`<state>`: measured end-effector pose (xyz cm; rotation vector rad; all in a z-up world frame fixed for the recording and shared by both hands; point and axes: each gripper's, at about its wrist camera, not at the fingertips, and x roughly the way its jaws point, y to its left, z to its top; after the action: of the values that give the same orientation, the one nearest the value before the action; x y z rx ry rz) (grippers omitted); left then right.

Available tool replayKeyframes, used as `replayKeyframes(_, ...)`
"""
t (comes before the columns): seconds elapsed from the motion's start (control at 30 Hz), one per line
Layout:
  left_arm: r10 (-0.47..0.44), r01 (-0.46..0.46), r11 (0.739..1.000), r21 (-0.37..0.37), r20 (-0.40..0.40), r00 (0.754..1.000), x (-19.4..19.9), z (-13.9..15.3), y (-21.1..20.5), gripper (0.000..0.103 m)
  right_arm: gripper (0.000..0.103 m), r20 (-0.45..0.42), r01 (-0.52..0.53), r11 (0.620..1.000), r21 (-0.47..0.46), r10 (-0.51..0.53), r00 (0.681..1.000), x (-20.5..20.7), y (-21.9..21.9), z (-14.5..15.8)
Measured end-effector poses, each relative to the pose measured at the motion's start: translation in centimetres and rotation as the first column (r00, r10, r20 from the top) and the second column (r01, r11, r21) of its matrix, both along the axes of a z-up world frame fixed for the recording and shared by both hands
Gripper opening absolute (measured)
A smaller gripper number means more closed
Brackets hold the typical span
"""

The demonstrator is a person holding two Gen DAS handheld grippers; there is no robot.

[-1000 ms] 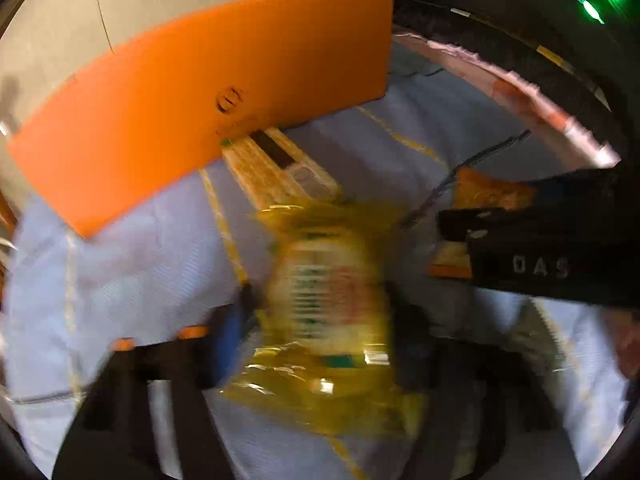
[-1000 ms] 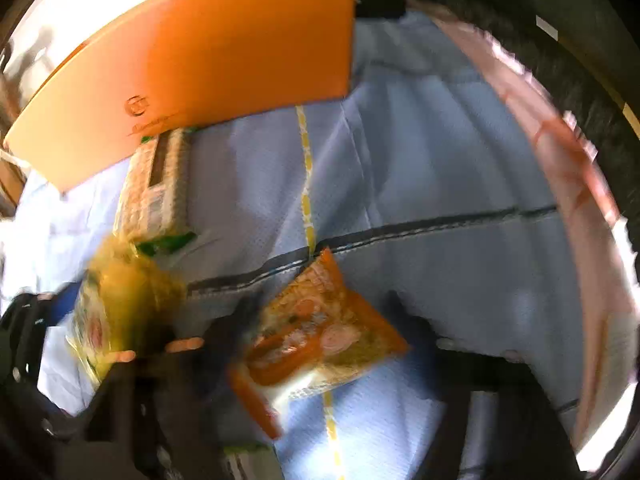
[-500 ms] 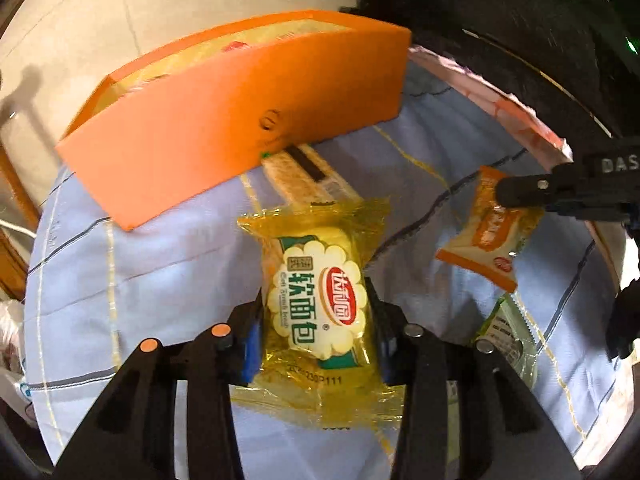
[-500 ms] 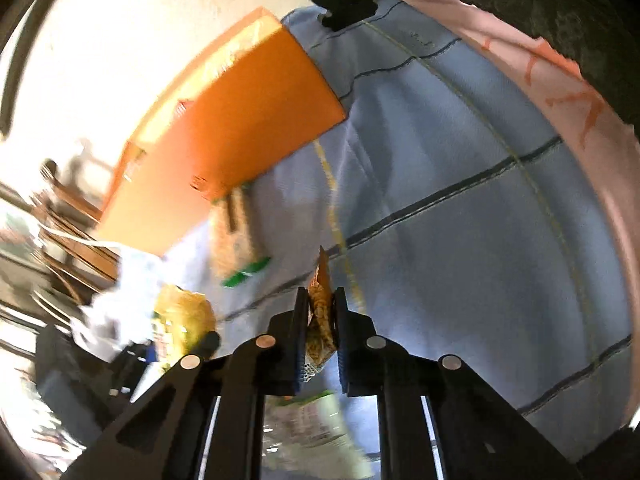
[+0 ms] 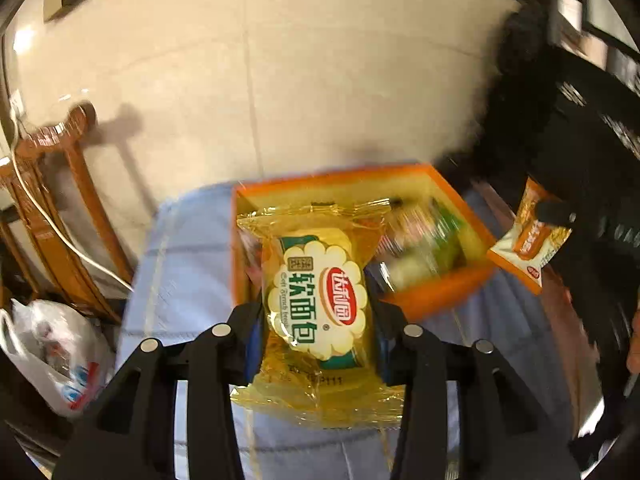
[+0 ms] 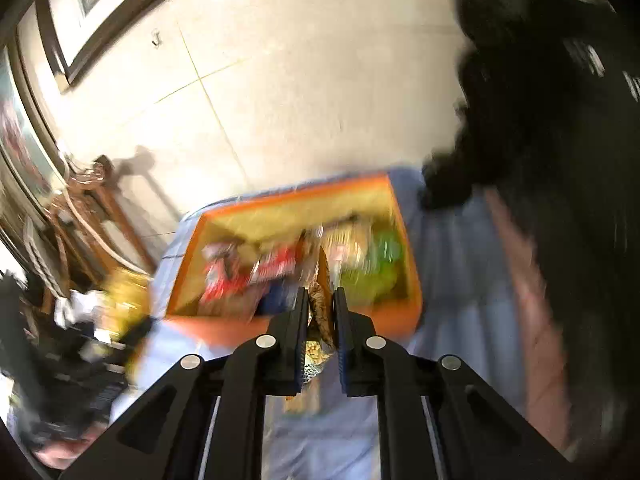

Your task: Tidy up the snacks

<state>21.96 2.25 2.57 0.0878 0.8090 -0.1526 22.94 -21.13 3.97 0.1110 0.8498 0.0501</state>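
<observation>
Bread in a clear yellow wrapper [image 5: 318, 308], printed with a white scalloped label, green characters and a red oval logo, sat clamped between the pads of the left hand-held gripper [image 5: 316, 334], held in the air above the blue checked cloth of the surface [image 5: 180, 280] and just in front of the orange box [image 5: 440, 300]. The right hand-held gripper [image 6: 320, 320] was clenched on one thin orange snack packet [image 6: 320, 312], seen edge-on in its own view. Only the left view showed that packet's face [image 5: 528, 240]: orange and white, hanging off to the right of the box. Only the right view showed the box's contents clearly enough to tell red and green packs, too blurred to count. Two snacks were held, one per gripper; one box stood on the cloth.
</observation>
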Motion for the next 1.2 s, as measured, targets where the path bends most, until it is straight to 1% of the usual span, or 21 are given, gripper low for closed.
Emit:
replayKeyframes(0.07,0.023,-0.023,1.000,0.020,-0.002,1.000,2.5,1.9,0.6,0.041,0.012,-0.010,-0.019,1.000,-0.005,0.019,1.000,2.3,0.2,1.1)
replayKeyframes(0.13,0.040,-0.039,0.998,0.048,-0.015,0.999,4.1,2.6,0.9,0.041,0.012,-0.031,-0.016,1.000,-0.017,0.015,0.999,4.2,0.3,2.1)
replayKeyframes(0.23,0.067,-0.065,0.995,0.080,-0.020,0.998,6.4,3.6,1.1,0.041,0.012,-0.063,-0.008,1.000,-0.011,0.007,0.998,6.5,0.2,1.8)
replayKeyframes(0.4,0.074,-0.070,0.992,0.102,-0.034,0.997,9.1,3.0,-0.5,0.041,0.012,-0.114,0.024,0.999,-0.032,-0.027,0.993,9.6,0.5,0.7)
replayKeyframes(0.47,0.082,-0.079,0.993,0.084,-0.033,0.996,9.8,3.0,-0.8,0.042,0.014,-0.119,0.033,0.999,-0.040,-0.037,0.992,10.6,0.6,0.1)
replayKeyframes(0.5,0.094,-0.091,0.994,0.065,-0.037,0.995,10.1,2.8,-0.6,0.055,0.021,-0.120,0.043,0.998,-0.042,-0.047,0.992,10.7,0.6,0.0)
replayKeyframes(0.53,0.110,-0.108,0.993,0.046,-0.048,0.993,10.4,2.8,-0.4,0.099,0.069,-0.125,0.052,0.998,-0.042,-0.056,0.991,10.8,0.5,-0.1)
replayKeyframes(0.57,0.130,-0.128,0.991,0.029,-0.068,0.989,10.8,2.5,-0.2,0.096,0.096,-0.131,0.065,0.997,-0.044,-0.070,0.989,10.7,0.3,-0.2)
replayKeyframes(0.6,0.143,-0.141,0.990,0.028,-0.079,0.987,10.9,2.2,-0.1,0.099,0.099,-0.113,0.082,0.996,-0.045,-0.087,0.990,10.3,0.1,0.0)
replayKeyframes(0.67,0.145,-0.141,0.989,0.051,-0.085,0.986,10.5,1.7,-0.3,0.099,0.099,-0.105,0.071,0.996,-0.051,-0.076,0.992,9.4,0.1,0.4)
replayKeyframes(0.77,0.123,-0.115,0.985,0.129,-0.059,0.991,8.5,1.0,-0.7,0.099,0.099,-0.093,0.065,0.993,-0.100,-0.074,0.993,6.3,0.0,1.0)
replayKeyframes(0.83,0.105,-0.093,0.985,0.149,-0.074,0.992,6.3,0.2,-0.9,0.099,0.099,-0.096,0.055,0.993,-0.109,-0.066,0.993,3.6,-0.2,0.8)
replayKeyframes(0.9,0.054,-0.043,0.987,0.152,-0.064,0.997,1.9,-1.2,-1.1,0.099,0.099,-0.116,0.022,0.994,-0.110,-0.035,0.993,-0.6,-0.1,-0.4)
replayKeyframes(0.93,0.016,-0.007,0.990,0.143,-0.057,0.998,-0.4,-2.2,-1.2,0.099,0.100,-0.121,-0.010,0.994,-0.106,-0.003,0.993,-2.5,0.3,-1.3)
replayKeyframes(0.97,-0.025,0.032,0.990,0.136,-0.056,0.998,-2.6,-3.0,-1.2,0.099,0.100,-0.135,-0.075,0.992,-0.099,0.062,0.989,-4.4,0.9,-2.4)
replayKeyframes(1.0,-0.065,0.072,0.989,0.129,-0.058,0.996,-4.7,-4.0,-1.3,0.099,0.099,-0.144,-0.180,0.978,-0.106,0.164,0.976,-7.2,2.1,-4.2)
replayKeyframes(1.03,-0.110,0.118,0.985,0.130,-0.068,0.992,-7.9,-5.8,-1.3,0.099,0.099,-0.149,-0.239,0.963,-0.124,0.220,0.964,-9.1,3.0,-5.7)
replayKeyframes(1.07,-0.121,0.130,0.982,0.134,-0.080,0.990,-9.7,-6.9,-1.2,0.099,0.099,-0.169,-0.303,0.943,-0.138,0.280,0.945,-10.9,4.0,-7.4)
replayKeyframes(1.13,-0.130,0.149,0.980,0.131,-0.141,0.981,-13.5,-9.8,-0.4,0.099,0.099,-0.230,-0.432,0.887,-0.163,0.392,0.891,-14.4,6.2,-11.4)
replayKeyframes(1.17,-0.125,0.147,0.980,0.133,-0.161,0.979,-14.5,-10.7,0.0,0.099,0.099,-0.261,-0.496,0.853,-0.165,0.448,0.855,-15.7,7.3,-13.2)
replayKeyframes(1.2,-0.114,0.141,0.980,0.142,-0.180,0.977,-15.5,-11.7,0.6,0.099,0.099,-0.299,-0.580,0.793,-0.187,0.516,0.803,-17.0,8.5,-15.4)
